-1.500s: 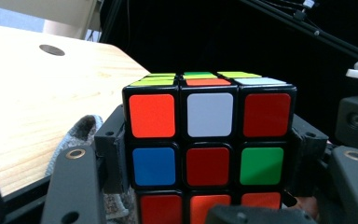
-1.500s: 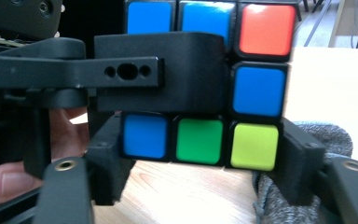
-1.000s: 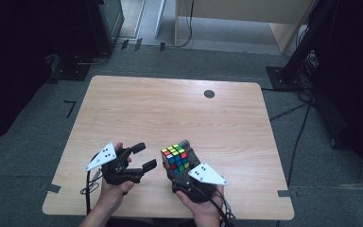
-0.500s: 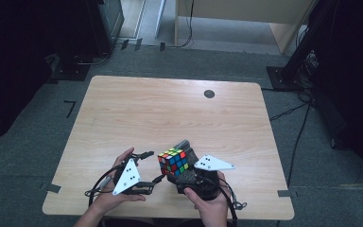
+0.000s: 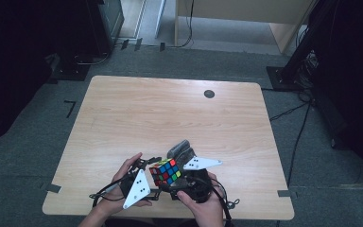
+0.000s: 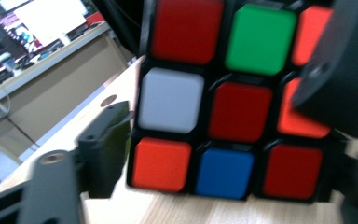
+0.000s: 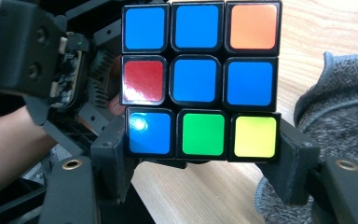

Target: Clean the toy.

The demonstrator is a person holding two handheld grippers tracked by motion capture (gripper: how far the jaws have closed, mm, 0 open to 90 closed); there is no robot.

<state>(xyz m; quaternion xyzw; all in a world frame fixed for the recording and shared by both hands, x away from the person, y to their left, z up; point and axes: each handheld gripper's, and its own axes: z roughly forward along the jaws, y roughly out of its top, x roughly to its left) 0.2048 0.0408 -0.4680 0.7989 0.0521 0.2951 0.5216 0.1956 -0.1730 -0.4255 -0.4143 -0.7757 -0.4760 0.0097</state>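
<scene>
A scrambled colour cube (image 5: 165, 171) is held just above the wooden table (image 5: 170, 113) near its front edge. My right gripper (image 5: 178, 176) is shut on it. In the right gripper view its jaws (image 7: 203, 154) clamp the bottom row of the cube (image 7: 196, 79), under a mostly blue face. My left gripper (image 5: 154, 176) comes in from the left, and its jaws have just been closing. In the left gripper view the cube (image 6: 177, 102) shows a mostly red face between the jaws (image 6: 226, 100). One jaw lies against its left side; the other, blurred, overlaps its right column.
A grey knitted cloth (image 5: 179, 149) lies just behind the cube and shows at the right of the right gripper view (image 7: 340, 93). A small black disc (image 5: 209, 93) sits near the far edge. Dark stands and cables ring the table on the floor.
My left gripper has swung in from the left and closed around the cube. The cube stays in my right gripper and has drifted slightly nearer the front edge.
</scene>
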